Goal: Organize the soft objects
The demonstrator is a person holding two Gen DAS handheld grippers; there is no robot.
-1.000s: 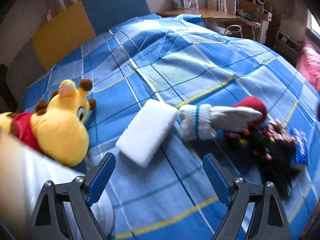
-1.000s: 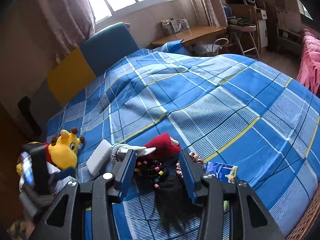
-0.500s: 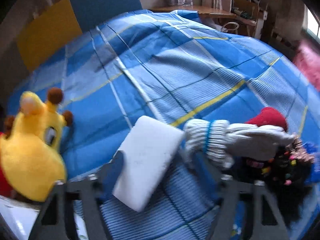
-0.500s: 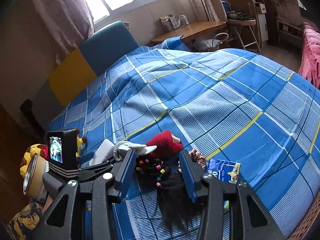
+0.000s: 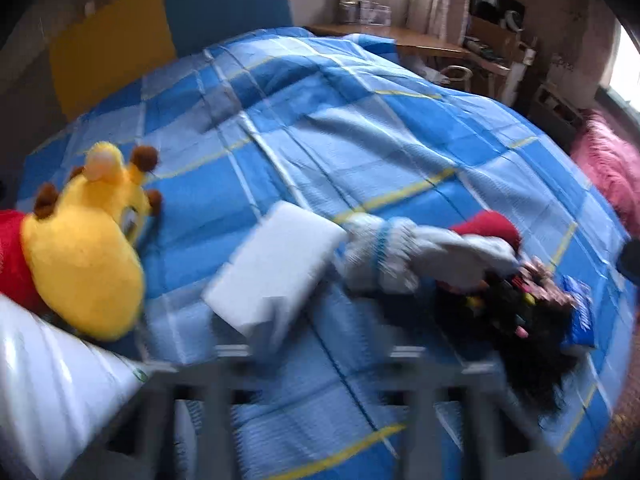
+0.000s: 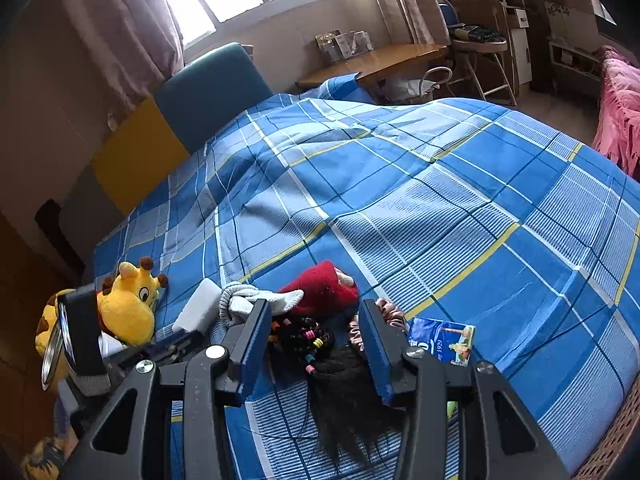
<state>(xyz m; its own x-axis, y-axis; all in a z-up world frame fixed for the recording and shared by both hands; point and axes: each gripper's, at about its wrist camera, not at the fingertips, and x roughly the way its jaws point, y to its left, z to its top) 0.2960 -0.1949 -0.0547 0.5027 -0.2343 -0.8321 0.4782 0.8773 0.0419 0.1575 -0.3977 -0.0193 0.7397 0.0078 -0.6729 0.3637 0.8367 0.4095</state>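
Since a second ago the left gripper has swung in low toward the white foam block, and its own view is now motion-blurred; its fingers read only as grey smears, so whether its jaws are open cannot be told. That smooth rectangular block lies near the bed's left edge, on the blue plaid cover, between the plush yellow giraffe and a ribbed grey-white knit glove that overlaps a fuzzy red mitten. Just beside these lie a black wig strung with coloured beads and a glossy blue packet. Above the wig, the right gripper is level, blue-padded jaws spread wide, holding nothing.
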